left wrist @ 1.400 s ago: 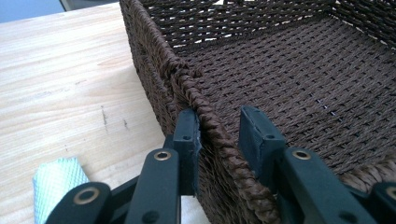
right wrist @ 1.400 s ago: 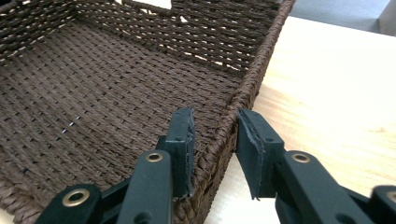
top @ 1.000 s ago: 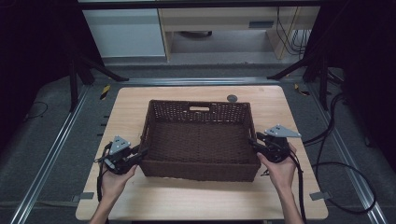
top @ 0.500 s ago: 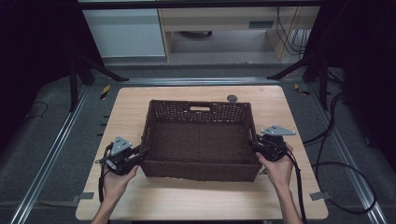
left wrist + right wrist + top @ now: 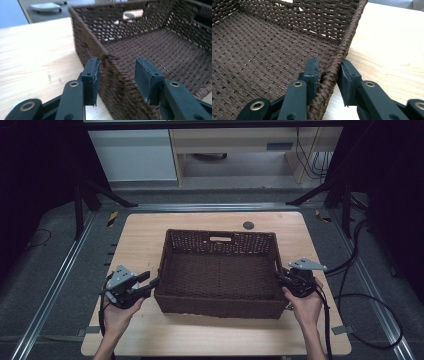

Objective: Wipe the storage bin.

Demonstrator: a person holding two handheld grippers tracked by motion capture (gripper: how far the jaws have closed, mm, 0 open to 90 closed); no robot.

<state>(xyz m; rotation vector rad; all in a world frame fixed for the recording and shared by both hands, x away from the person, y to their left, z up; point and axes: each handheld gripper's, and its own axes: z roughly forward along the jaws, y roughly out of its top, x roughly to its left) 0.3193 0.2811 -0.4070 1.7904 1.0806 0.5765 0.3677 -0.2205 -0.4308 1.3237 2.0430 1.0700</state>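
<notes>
basket [image 5: 220, 270] wall sits between each tool's jaws.

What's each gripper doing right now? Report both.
Left gripper: open, jaws just widened, astride the basket wall, inner pad clear.
Right gripper: shut on the basket's rim, jaws just closing.

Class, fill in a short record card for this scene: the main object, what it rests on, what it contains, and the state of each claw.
Main object: brown woven basket, rectangular, with a handle slot in its far wall
Rests on: wooden table
Contents: nothing inside
Left claw: straddles the basket's left wall, jaws just opened, inner pad clear of the weave
Right claw: jaws just closed onto the basket's right rim, pads pressing on it
</notes>
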